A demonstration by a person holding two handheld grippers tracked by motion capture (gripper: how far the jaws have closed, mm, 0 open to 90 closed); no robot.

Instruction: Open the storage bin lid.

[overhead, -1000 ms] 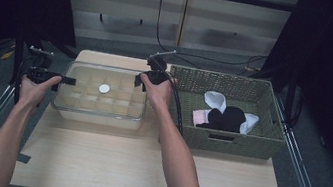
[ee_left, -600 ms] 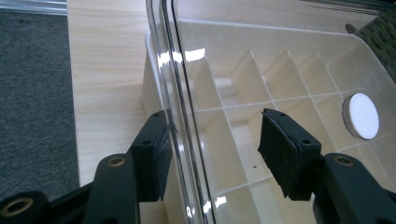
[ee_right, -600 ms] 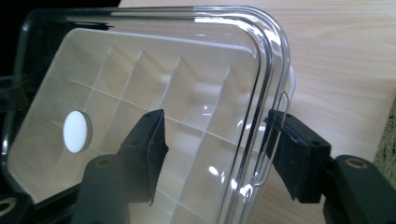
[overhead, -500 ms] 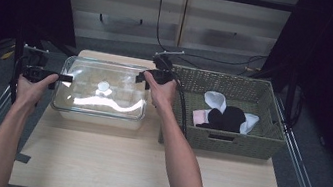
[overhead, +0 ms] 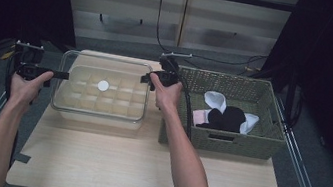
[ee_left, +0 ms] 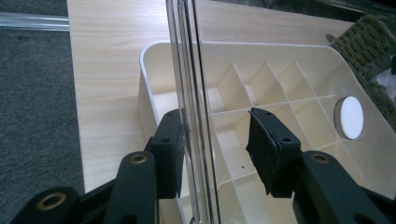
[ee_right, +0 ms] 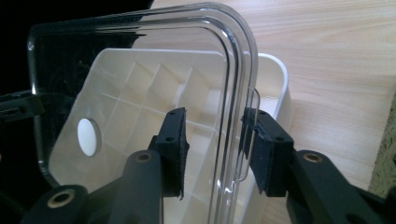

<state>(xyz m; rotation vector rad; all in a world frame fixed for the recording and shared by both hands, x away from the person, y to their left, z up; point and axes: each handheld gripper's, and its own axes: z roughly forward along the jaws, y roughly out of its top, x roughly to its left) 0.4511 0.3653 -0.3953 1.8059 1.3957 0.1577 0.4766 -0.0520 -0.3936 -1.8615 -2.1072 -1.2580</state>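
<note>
Clear lid [overhead: 104,71] raised over the white divided tray [overhead: 101,106] on the wooden surface [overhead: 142,170], the tray's 1 round white disc [overhead: 103,85] showing through it. Left tool [overhead: 58,75] at the lid's left edge, jaws just closing with the rim between them, 1 pad touching, the other apart: not yet clamped. Right tool [overhead: 146,77] at the lid's right edge, jaws likewise closing around the rim, neither pad visibly pressing. Right of the tray, touching it or just beside: woven basket [overhead: 268,140] holding socks [overhead: 224,115].
</note>
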